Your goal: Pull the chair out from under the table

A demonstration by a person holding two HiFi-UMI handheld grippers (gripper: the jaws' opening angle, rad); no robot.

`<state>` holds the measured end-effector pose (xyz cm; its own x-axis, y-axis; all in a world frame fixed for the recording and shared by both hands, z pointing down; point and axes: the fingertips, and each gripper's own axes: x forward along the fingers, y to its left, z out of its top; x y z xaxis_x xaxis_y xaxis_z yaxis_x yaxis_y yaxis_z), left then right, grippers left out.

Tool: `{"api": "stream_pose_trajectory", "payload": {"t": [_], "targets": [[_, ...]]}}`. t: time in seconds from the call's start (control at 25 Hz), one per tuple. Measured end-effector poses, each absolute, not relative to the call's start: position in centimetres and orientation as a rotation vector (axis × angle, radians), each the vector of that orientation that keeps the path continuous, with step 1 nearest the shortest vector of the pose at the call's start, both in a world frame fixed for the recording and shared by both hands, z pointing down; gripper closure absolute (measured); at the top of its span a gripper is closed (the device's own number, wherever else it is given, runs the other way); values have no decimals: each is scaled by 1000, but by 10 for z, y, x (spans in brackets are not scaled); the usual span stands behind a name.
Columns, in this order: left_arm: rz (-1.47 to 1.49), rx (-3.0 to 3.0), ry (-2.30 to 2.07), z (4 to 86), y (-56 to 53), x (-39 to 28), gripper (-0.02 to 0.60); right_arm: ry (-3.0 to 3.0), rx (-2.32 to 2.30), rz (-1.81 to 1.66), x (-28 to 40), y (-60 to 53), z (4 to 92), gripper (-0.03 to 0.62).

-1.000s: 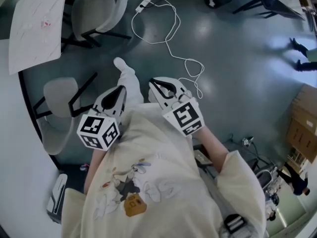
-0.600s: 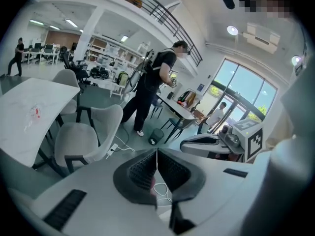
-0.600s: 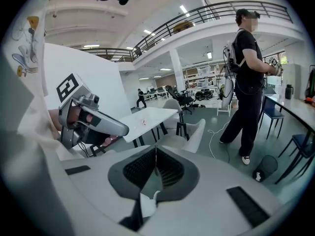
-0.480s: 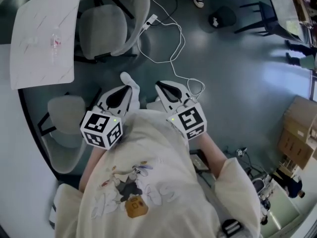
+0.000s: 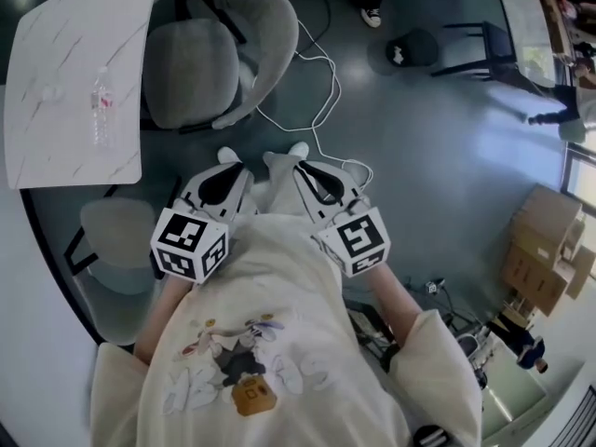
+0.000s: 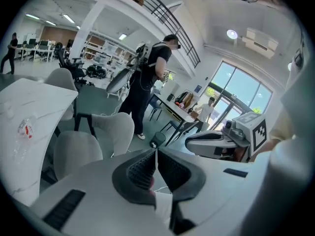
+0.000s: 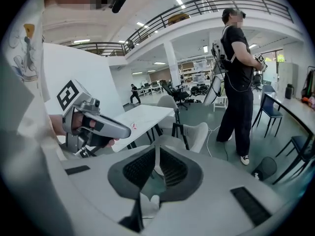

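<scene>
Head view: you hold the left gripper [image 5: 228,169] and right gripper [image 5: 305,169] closed and empty, well short of the grey chair [image 5: 209,59] at the right edge of the marble table [image 5: 65,73]. The white cable [image 5: 321,110] on the floor ahead could catch your feet as you step in. Left gripper view, then right gripper view: each pair of jaws meets on nothing, so reaching in unopened would merely shove the chair and jolt the bottle [image 5: 101,105]. Against a second ago, chair and table sit lower and fuller in the head view.
</scene>
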<state>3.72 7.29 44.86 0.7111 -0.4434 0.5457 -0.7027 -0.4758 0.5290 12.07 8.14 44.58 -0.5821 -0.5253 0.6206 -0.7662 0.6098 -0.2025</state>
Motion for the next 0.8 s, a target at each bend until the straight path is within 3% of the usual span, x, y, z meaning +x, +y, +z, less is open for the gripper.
{"api": "stream_pose_trajectory", "payload": {"t": [0.2,0.44,0.56,0.8], "targets": [[433,2145,-865,445,78,35,566,-2349,995,581,109,70,430,578],[400,2066,-1004,430,90,27,561,-2391,884,660,101,80,413,497],[423,2010,-1033,421,104,28,505,-2426,838,724,94,87,395,482],[474,2031,-1030,395,104,18,477,-2378,912,848,76,86,374,467]]}}
